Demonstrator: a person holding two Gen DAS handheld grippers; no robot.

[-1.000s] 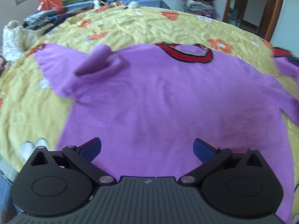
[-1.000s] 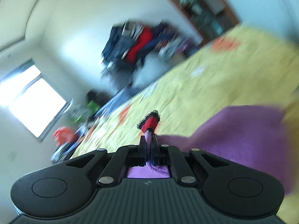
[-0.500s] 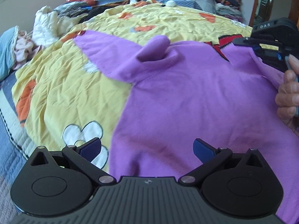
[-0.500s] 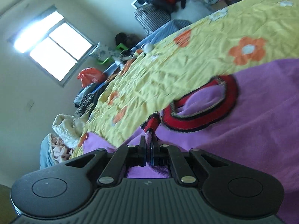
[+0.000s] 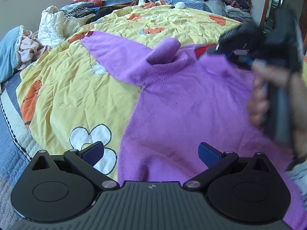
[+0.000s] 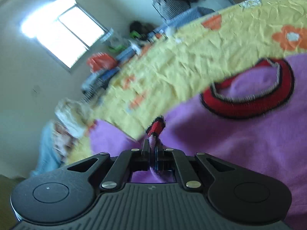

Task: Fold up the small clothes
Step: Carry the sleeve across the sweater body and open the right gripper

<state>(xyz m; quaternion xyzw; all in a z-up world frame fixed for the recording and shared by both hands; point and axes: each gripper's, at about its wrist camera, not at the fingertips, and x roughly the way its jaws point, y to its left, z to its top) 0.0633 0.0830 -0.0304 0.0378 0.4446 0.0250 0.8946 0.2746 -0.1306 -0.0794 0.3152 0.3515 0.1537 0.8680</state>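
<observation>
One fleecy purple sweater (image 5: 182,111), red ribbed collar (image 6: 249,107); one crinkled yellow quilt (image 5: 76,88). Left gripper (image 5: 151,153) jaws wide, empty; right gripper (image 6: 152,147) jaws pinching sleeve cuff (image 6: 156,127).

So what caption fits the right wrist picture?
Right gripper clamps the purple sweater's red cuff above a yellow floral quilt.
</observation>
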